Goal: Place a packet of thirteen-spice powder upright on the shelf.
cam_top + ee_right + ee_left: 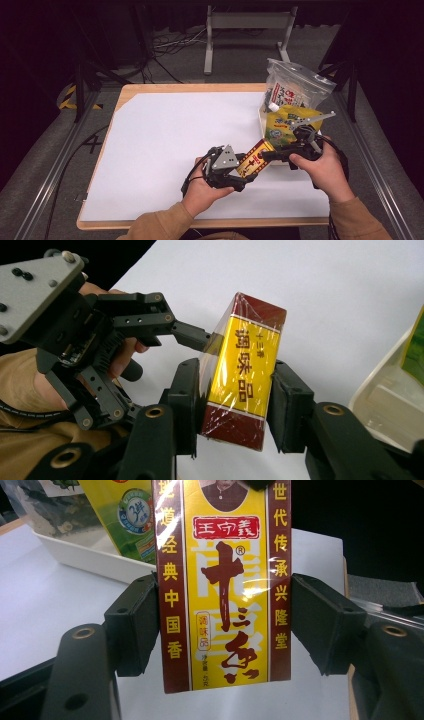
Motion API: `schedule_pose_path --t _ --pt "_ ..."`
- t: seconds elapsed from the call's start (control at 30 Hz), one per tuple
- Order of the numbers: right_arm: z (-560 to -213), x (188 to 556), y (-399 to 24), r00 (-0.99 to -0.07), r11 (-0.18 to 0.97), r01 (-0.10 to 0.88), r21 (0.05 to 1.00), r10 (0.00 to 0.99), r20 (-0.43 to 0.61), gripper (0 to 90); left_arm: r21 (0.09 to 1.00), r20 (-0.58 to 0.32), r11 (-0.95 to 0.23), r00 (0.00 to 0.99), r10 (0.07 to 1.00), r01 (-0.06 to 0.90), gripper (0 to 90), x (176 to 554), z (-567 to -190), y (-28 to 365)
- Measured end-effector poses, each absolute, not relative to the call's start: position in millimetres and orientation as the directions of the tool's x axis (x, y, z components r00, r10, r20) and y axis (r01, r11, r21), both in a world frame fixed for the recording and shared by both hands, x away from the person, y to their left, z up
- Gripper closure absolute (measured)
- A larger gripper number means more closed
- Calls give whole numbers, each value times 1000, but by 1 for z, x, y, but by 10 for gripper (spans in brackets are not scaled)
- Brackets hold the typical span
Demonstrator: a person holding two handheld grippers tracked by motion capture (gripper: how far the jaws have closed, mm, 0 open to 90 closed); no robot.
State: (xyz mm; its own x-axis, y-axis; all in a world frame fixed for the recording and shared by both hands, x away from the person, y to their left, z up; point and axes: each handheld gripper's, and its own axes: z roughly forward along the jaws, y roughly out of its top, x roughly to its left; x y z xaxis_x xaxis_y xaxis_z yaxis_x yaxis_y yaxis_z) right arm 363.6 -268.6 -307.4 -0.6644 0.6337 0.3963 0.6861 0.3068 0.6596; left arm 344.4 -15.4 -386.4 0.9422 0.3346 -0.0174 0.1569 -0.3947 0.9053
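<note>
1. Seasoning box (255,159): a small red-and-yellow carton wrapped in clear film, held in the air above the white table cover (165,150), between the two grippers and near the front edge of the table.
2. Left gripper (243,176): its jaws stand on either side of the box's broad printed face; in the left gripper view the pads (137,622) lie against the two long red edges of the seasoning box (223,585), so it is judged to be gripping the carton across its width.
3. Right gripper (265,156): its jaws are set to the narrow side of the seasoning box (243,372). In the right gripper view the left pad (186,390) touches the film, while the right pad sits at the opposite face; the grip appears closed on the box, though how firmly cannot be told.
4. Handling, as judged: the carton looks light and fairly stiff, but thin card may dent under hard pressure. The glossy film shows bright glare and is likely slippery, so a hold across flat opposing faces near mid-length suits better than a hold at a corner.
5. Background: a white tray (265,131) at the right of the table holds a yellow-green pouch (287,125) and a clear bag (295,85), well apart from the left gripper.
</note>
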Motion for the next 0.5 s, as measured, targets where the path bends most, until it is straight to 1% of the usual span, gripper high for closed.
schedule_pose_path --t 0.03,0.1,0.13,0.17,0.23,0.3,0.5 --pt "-306 363 -268 -672 304 675 673 630 389 626 907 -26 -388 943 332 162 309 345 -386 -15" --pt "-302 360 -266 -685 302 661 687 617 388 653 908 -84 -367 946 313 202 287 348 -385 -13" --pt "-300 359 -265 -696 302 649 699 606 384 674 910 -120 -347 944 306 228 321 351 -385 -9" --pt "-296 357 -264 -706 324 635 701 612 357 676 910 -138 -338 944 299 240 400 353 -386 -6" --pt "-292 355 -264 -712 336 613 715 627 315 676 904 -148 -344 941 305 254 366 355 -386 -3" --pt "-288 355 -267 -720 340 600 724 624 304 677 899 -154 -350 939 308 263 322 358 -385 0" --pt "-278 354 -273 -752 394 547 739 619 227 676 895 -149 -357 934 323 267 301 361 -382 13"
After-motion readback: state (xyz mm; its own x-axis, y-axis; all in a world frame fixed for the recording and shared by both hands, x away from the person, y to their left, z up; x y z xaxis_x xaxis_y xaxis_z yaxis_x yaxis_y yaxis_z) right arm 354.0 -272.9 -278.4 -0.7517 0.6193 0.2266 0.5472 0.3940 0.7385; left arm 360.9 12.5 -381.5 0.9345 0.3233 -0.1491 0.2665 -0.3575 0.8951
